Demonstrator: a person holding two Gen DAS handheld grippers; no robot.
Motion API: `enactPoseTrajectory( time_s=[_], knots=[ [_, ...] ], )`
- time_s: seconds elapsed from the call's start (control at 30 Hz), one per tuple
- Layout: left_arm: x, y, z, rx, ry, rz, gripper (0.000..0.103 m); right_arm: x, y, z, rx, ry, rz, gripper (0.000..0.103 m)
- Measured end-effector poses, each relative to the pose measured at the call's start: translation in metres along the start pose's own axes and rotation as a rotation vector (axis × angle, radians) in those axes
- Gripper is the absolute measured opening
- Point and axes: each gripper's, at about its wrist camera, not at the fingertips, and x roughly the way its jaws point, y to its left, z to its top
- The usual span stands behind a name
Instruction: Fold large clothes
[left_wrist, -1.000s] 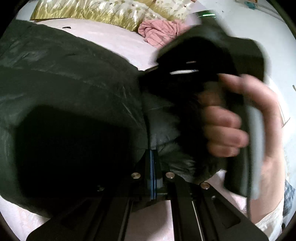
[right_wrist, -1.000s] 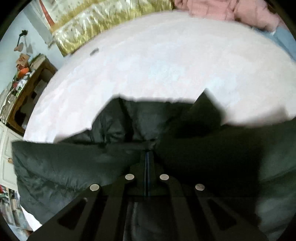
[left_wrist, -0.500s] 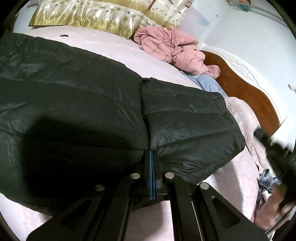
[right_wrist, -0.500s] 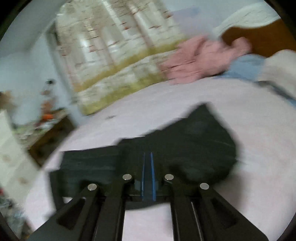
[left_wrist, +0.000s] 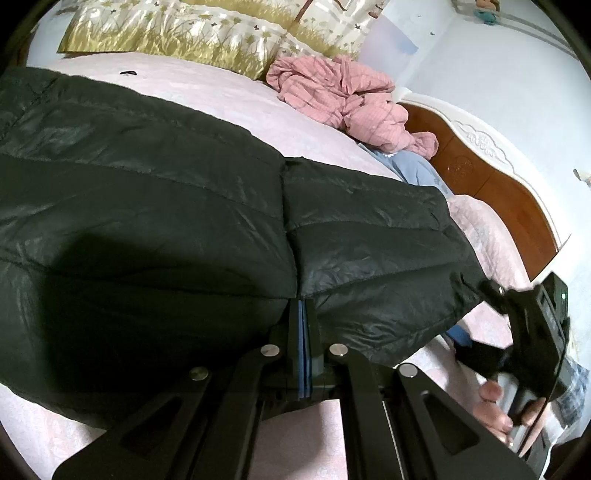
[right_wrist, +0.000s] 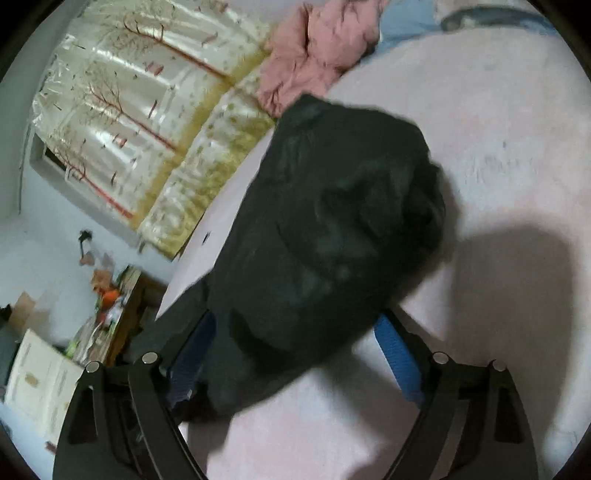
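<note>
My left gripper (left_wrist: 303, 325) was clamped tight on the near hem of a big black quilted puffer jacket (left_wrist: 184, 221), right at its centre seam, pads pressed together w/ fabric pinched between them. The jacket lay spread over a pale pink bedspread (left_wrist: 236, 96), its long axis running left to right across my left view; the seam ran straight away from my pinch.

My right gripper (right_wrist: 295, 347) had its jaws opening, blue pads wide apart. Jacket fabric still sat between them in the blurred right view, but the pads weren't pressing it. That end looked bunched into a dark mound (right_wrist: 332, 221), lying ahead & slightly left of the right jaws.

In the left view the right gripper (left_wrist: 524, 321) & the hand (left_wrist: 495, 410) holding it showed just off the jacket's right end, so I judged the right hand nearer that side; my left was nearer the middle.

Beyond the jacket: crumpled pink checked cloth (left_wrist: 347, 99), floral yellow pillows (left_wrist: 177, 33), wooden headboard (left_wrist: 498, 192).
</note>
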Motion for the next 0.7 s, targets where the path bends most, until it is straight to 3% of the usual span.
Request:
enactPoseTrajectory(
  time_s=[0.1, 0.13, 0.2, 0.23, 0.27, 0.3, 0.33, 0.4, 0.5, 0.53, 0.6, 0.7],
  knots=[
    [-0.003, -0.001, 0.000, 0.009, -0.008, -0.003, 0.003, 0.007, -0.002, 0.001, 0.037, -0.071, -0.025, 0.086],
    [-0.004, -0.001, 0.001, 0.002, -0.012, -0.011, 0.003, 0.005, -0.004, 0.000, 0.055, -0.094, -0.033, 0.078],
    [-0.010, 0.001, 0.003, -0.014, -0.038, -0.040, 0.004, 0.010, -0.005, 0.003, 0.053, -0.089, -0.032, 0.046],
    [-0.018, 0.002, 0.005, -0.014, -0.071, -0.056, 0.006, 0.015, -0.004, 0.006, 0.039, -0.076, 0.005, 0.024],
    [-0.026, 0.002, 0.008, 0.007, -0.108, -0.053, 0.015, 0.014, -0.003, 0.011, 0.030, -0.088, 0.023, 0.019],
    [-0.035, 0.001, 0.013, 0.038, -0.150, -0.011, 0.035, 0.008, -0.004, 0.017, 0.019, -0.107, 0.037, 0.017],
    [-0.048, 0.004, 0.017, 0.051, -0.216, 0.063, 0.043, 0.000, -0.003, 0.023, -0.001, -0.133, 0.030, 0.016],
    [-0.082, 0.019, 0.021, 0.013, -0.376, 0.171, 0.053, -0.016, -0.003, 0.038, -0.030, -0.185, -0.039, 0.015],
    [-0.106, 0.038, 0.025, -0.048, -0.466, 0.250, 0.064, -0.051, -0.012, 0.071, -0.097, -0.274, -0.184, 0.015],
    [-0.105, 0.045, 0.026, -0.078, -0.451, 0.246, 0.065, -0.062, -0.013, 0.082, -0.121, -0.288, -0.222, 0.015],
    [-0.089, 0.054, 0.030, -0.114, -0.349, 0.147, 0.065, -0.084, -0.015, 0.106, -0.197, -0.289, -0.275, 0.015],
    [-0.056, 0.046, 0.031, -0.077, -0.168, 0.034, 0.065, -0.108, -0.004, 0.122, -0.296, -0.309, -0.292, 0.015]
  ],
)
